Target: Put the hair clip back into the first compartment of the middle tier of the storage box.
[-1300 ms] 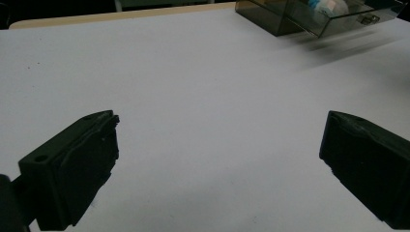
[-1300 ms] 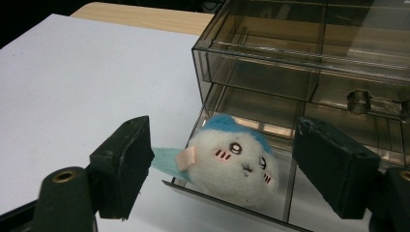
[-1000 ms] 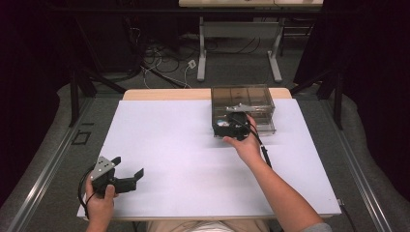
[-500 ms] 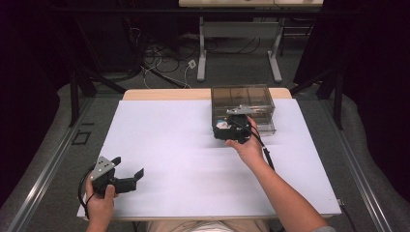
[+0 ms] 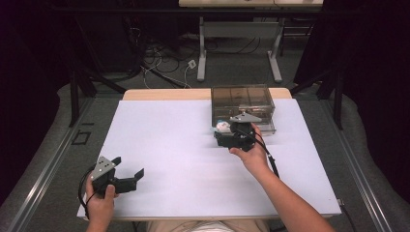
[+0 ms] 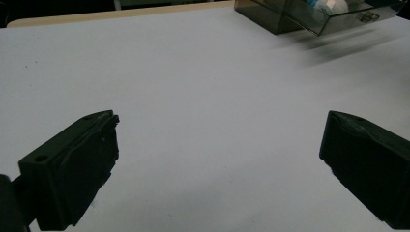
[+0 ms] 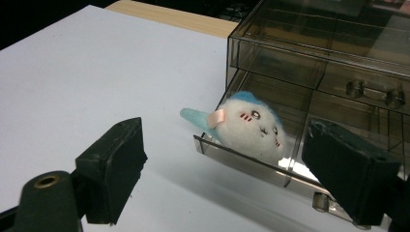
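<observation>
Your left gripper sits at the near left of the white table, jaws wide apart with nothing but bare tabletop between them. No brand, label or writing can be read anywhere.

Farther right, toward the far side, stands the smoky clear drawer box. Its lower left drawer is pulled out toward you, and the plush toy lies in it at the open front corner. The drawer wall hides the toy's underside. Its long axis runs left to right, blue tail pointing left over the drawer edge, face turned toward you.

Your right gripper hangs just in front of that drawer. Its jaws have just been opening; they stand about half open and hold nothing, the toy lying beyond them.
</observation>
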